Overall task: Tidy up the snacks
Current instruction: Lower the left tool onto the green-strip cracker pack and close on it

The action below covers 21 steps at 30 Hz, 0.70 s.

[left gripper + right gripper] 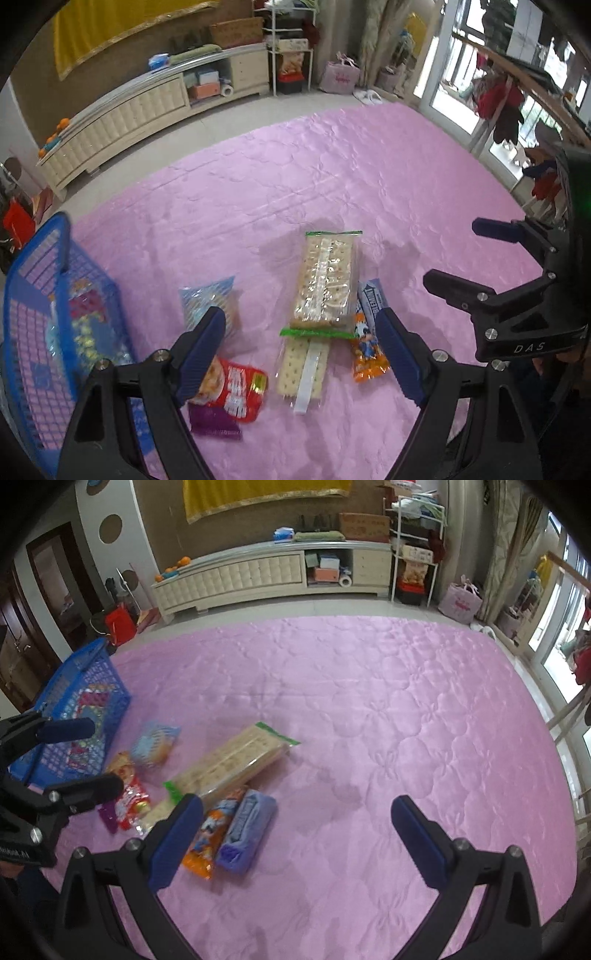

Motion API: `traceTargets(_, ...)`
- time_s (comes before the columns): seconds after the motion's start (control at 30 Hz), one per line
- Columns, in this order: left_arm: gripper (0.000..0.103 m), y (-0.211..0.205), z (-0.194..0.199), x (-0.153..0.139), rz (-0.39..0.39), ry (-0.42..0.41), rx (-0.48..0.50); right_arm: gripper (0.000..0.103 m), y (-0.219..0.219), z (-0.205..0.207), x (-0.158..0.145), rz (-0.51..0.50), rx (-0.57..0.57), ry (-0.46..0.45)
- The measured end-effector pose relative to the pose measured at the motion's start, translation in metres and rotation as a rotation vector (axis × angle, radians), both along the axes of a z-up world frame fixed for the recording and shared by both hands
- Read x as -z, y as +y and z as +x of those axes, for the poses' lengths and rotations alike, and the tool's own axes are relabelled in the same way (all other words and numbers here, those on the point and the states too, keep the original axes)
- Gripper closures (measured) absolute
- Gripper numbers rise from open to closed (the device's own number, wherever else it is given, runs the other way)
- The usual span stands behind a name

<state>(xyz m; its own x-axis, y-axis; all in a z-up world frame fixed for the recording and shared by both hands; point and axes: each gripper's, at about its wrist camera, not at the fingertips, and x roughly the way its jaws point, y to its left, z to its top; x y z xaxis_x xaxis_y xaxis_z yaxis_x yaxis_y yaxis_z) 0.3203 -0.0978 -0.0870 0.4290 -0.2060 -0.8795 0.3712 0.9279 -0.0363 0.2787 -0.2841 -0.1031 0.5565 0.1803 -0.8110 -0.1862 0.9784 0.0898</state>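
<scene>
I am just starting to pick up snacks. My left fingers [301, 345] are wide apart and hold nothing. They hang over the two cracker packs [325, 280] on the pink quilt [369, 177]. My right fingers [297, 834] are apart and empty too, beside the orange snack [208, 838] and purple pack [245, 836]. The blue basket [62, 266] sits to the left with some snacks inside. Next I think I must go lower, pinch one pack, and carry it to the basket.

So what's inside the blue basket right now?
The blue basket already holds a few colourful snack packets, seen through its mesh wall. Exactly how many, and anything beneath them, is hidden by the lattice and glare.
</scene>
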Motion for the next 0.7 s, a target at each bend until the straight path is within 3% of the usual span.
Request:
traceTargets(0.23,0.022,-0.011,0.028,0.031,0.037,0.071,0.036,0.000,-0.010,0.034,0.016,-0.037,0.004,0.035)
traceTargets(0.4,0.022,-0.019,0.046,0.047,-0.003,0.141,0.074,0.000,-0.025,0.043,0.031,0.023,0.014,0.066)
traceTargets(0.57,0.022,-0.035,0.056,0.057,0.007,0.166,0.106,0.000,-0.031,0.043,0.034,0.050,0.015,0.092)
traceTargets(0.7,0.022,-0.044,0.063,0.064,0.004,0.184,0.114,0.000,-0.032,0.041,0.041,-0.018,0.033,0.104)
